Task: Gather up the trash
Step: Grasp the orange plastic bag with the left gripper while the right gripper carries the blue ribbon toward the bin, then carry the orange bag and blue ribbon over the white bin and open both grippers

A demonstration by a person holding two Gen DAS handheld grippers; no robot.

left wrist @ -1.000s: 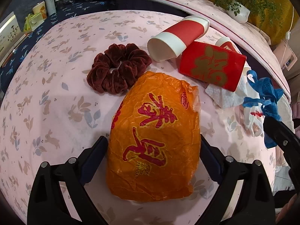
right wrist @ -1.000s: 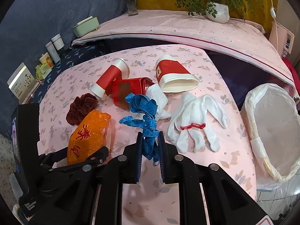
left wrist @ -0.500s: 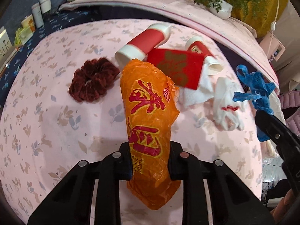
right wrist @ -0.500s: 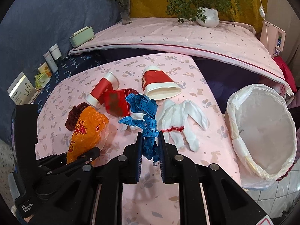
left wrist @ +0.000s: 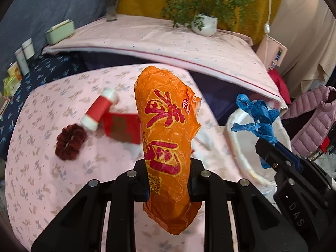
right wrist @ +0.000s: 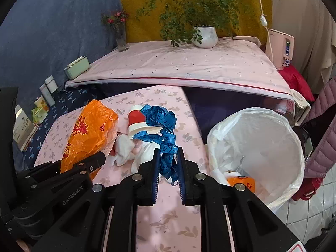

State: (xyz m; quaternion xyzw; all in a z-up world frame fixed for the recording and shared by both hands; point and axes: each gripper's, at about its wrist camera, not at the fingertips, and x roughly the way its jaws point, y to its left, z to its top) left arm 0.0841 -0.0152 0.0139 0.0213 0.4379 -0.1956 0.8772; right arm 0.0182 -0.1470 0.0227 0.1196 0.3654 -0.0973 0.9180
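Observation:
My left gripper [left wrist: 168,180] is shut on a crumpled orange plastic bag [left wrist: 168,130] with red characters and holds it up above the pink table; the bag also shows in the right wrist view [right wrist: 88,134]. My right gripper [right wrist: 167,168] is shut on a tangled blue measuring tape [right wrist: 161,130], held near the rim of the white-lined trash bin [right wrist: 258,142]. In the left wrist view the tape [left wrist: 256,115] hangs in front of the bin [left wrist: 237,138]. An orange item [right wrist: 241,182] lies inside the bin.
On the pink table [left wrist: 42,168] lie a red paper cup [left wrist: 100,109], a red envelope [left wrist: 121,128] and a dark red scrunchie [left wrist: 70,141]. Another red cup [right wrist: 137,121] and white gloves [right wrist: 145,153] lie near the bin. A potted plant [right wrist: 204,35] stands on the bed behind.
My left gripper closed on the orange bag and lifted it off the table toward the right. My right gripper carried the blue tape right, closer to the bin.

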